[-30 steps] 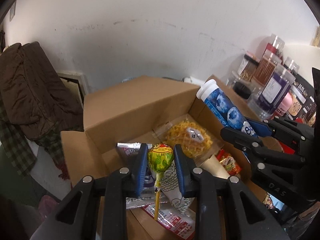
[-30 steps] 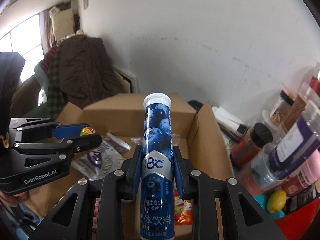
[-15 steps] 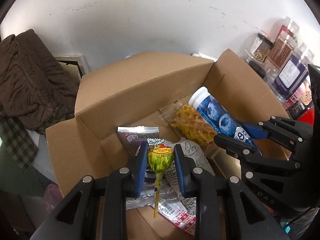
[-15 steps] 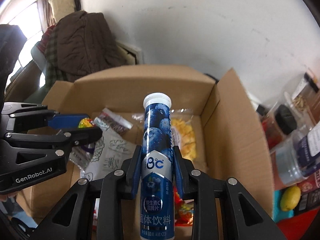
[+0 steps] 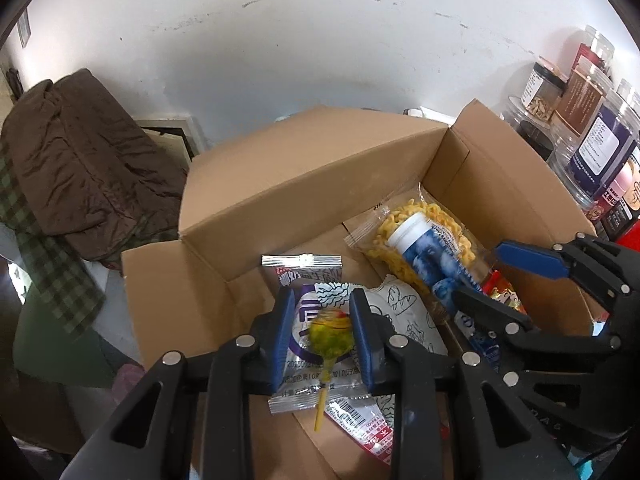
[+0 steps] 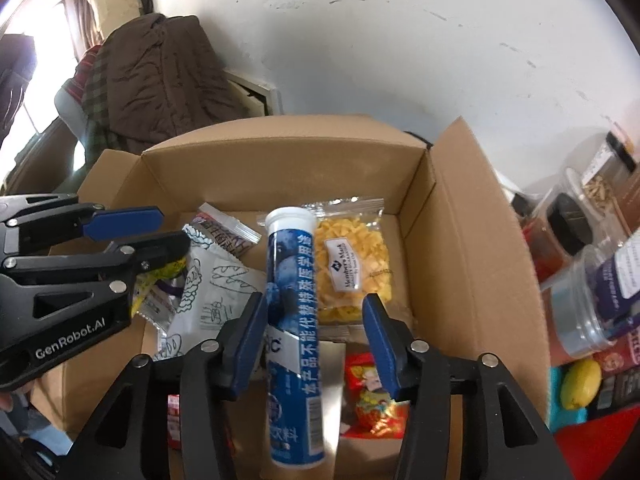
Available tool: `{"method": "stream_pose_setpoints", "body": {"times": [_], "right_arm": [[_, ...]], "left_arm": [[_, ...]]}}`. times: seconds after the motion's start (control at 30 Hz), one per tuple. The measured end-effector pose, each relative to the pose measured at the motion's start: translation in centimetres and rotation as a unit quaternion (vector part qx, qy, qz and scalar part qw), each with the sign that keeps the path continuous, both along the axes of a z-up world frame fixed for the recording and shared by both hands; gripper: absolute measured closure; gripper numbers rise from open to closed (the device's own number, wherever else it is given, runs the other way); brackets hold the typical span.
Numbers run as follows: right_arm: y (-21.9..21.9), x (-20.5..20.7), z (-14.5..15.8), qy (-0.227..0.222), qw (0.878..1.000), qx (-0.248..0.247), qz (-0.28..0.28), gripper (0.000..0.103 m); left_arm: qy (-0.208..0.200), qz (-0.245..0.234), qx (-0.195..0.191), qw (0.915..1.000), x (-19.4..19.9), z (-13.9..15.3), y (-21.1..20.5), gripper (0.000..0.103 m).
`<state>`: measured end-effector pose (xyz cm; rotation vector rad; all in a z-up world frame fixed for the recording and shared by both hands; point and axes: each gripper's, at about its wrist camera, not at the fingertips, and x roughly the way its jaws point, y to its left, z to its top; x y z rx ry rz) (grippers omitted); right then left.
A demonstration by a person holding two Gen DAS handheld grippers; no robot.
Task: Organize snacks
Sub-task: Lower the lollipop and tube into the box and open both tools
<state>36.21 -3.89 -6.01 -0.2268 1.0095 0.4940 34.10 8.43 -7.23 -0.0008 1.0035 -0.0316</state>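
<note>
An open cardboard box (image 6: 280,168) (image 5: 320,184) holds several snack packets. My right gripper (image 6: 314,304) (image 5: 480,270) hangs over its right half with its jaws opening. The blue blueberry tube (image 6: 292,280) (image 5: 424,252) stands between them, leaning on the left pad and free of the right one, its white cap over a bag of yellow crisps (image 6: 352,268). My left gripper (image 5: 322,332) (image 6: 172,228) is over the left half, its jaws opening too. A blurred yellow-green lollipop (image 5: 332,334) sits low between the pads, with a gap to the left pad.
A white bag with bread drawings (image 6: 224,292) and a red candy packet (image 6: 372,396) lie in the box. Clear jars (image 6: 600,288) and a lemon (image 6: 580,384) crowd the right side. A brown coat (image 5: 80,160) hangs at the left, a white wall behind.
Both grippers tipped down over the box. The right jaws spread and the tube slid down and rotated. The lollipop slipped lower between the left pads.
</note>
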Motion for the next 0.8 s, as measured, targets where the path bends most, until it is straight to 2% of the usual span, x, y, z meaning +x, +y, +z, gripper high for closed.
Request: {"method": "stream_pose_setpoints", "body": {"times": [0.07, 0.2, 0.57, 0.8], "right_arm": [[-0.2, -0.3, 0.5, -0.007, 1.000, -0.002, -0.004, 0.052], [-0.9, -0.8, 1.8, -0.015, 1.000, 0.009, -0.010, 0.049], [-2.7, -3.6, 7.1, -0.067, 0.997, 0.025, -0.024, 0.049], [-3.6, -7.0, 11.6, -0.119, 0.992, 0.037, -0.025, 0.049]], "left_arm": [[-0.004, 0.001, 0.001, 1.0000, -0.4, 0.6, -0.1, 0.072], [-0.025, 0.014, 0.008, 0.9996, -1.1, 2.1, -0.1, 0.039], [-0.085, 0.023, 0.013, 0.9960, -4.5, 7.3, -0.6, 0.038], [-0.135, 0.026, 0.014, 0.9904, -8.8, 11.6, -1.0, 0.038]]}}
